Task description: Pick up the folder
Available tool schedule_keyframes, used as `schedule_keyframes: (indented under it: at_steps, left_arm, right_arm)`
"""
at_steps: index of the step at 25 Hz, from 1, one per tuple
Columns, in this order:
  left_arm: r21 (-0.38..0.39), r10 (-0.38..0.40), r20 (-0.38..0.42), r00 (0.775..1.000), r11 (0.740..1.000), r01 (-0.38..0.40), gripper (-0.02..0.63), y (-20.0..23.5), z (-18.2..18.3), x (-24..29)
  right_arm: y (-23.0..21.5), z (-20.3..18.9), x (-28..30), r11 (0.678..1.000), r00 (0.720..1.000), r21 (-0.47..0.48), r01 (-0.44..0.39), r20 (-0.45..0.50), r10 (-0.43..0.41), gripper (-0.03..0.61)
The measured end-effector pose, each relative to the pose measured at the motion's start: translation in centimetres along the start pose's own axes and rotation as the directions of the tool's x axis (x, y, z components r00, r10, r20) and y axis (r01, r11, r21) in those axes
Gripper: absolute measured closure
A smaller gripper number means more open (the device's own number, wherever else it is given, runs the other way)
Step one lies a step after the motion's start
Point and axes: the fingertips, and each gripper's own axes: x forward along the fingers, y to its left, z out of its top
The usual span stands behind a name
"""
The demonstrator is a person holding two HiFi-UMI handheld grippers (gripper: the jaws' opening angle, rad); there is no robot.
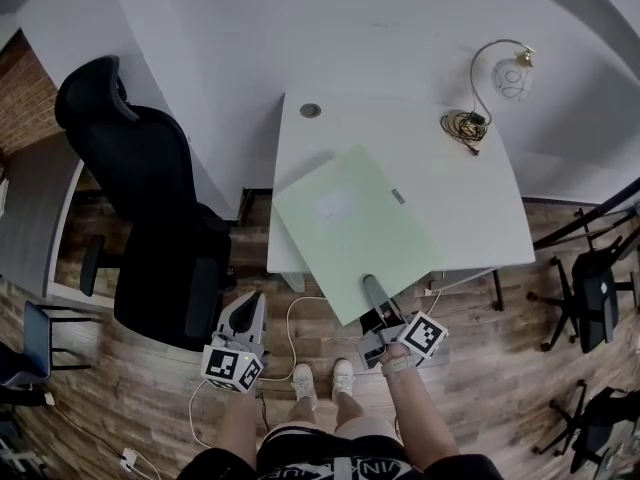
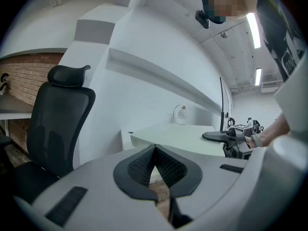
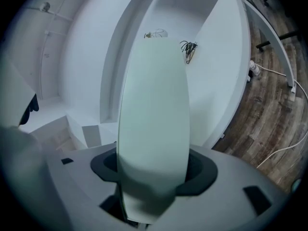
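A pale green folder (image 1: 355,228) is raised at a slant over the near part of the white table (image 1: 470,198). My right gripper (image 1: 372,290) is shut on the middle of the folder's near edge, one dark finger lying on top of the cover. In the right gripper view the folder (image 3: 154,114) runs up from between the jaws and hides most of the table. My left gripper (image 1: 248,310) hangs apart at the lower left, over the floor beside the chair, pads together and holding nothing. The left gripper view shows its own pads (image 2: 154,167) meeting and the right gripper (image 2: 209,136) to the right.
A black office chair (image 1: 150,218) stands just left of the table. At the table's far end are a lamp (image 1: 510,73), a coil of cable (image 1: 465,125) and a round grommet (image 1: 311,111). A white cable (image 1: 300,318) lies on the wooden floor. More chairs (image 1: 590,288) stand at the right.
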Motion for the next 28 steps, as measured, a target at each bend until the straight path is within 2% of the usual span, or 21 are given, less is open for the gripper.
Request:
schedule_keyframes:
  at_steps: [23, 25, 28]
  left_arm:
    - [0.021, 0.022, 0.051, 0.998, 1.000, -0.023, 0.600, -0.3, 3.8, -0.4]
    - [0.025, 0.024, 0.055, 0.998, 0.999, -0.025, 0.600, -0.3, 4.1, -0.4]
    - [0.024, 0.033, 0.059, 0.998, 0.999, -0.034, 0.600, -0.1, 4.6, -0.4]
  right_arm:
    - [5.0, 4.0, -1.2, 0.991, 0.998, -0.126, -0.043, 0.049, 0.049, 0.287]
    - [5.0, 4.1, -1.5, 0.991, 0.998, -0.129, -0.020, 0.053, 0.027, 0.287]
    - [3.6, 4.4, -2.4, 0.981, 0.995, -0.170, 0.095, 0.053, -0.087, 0.287]
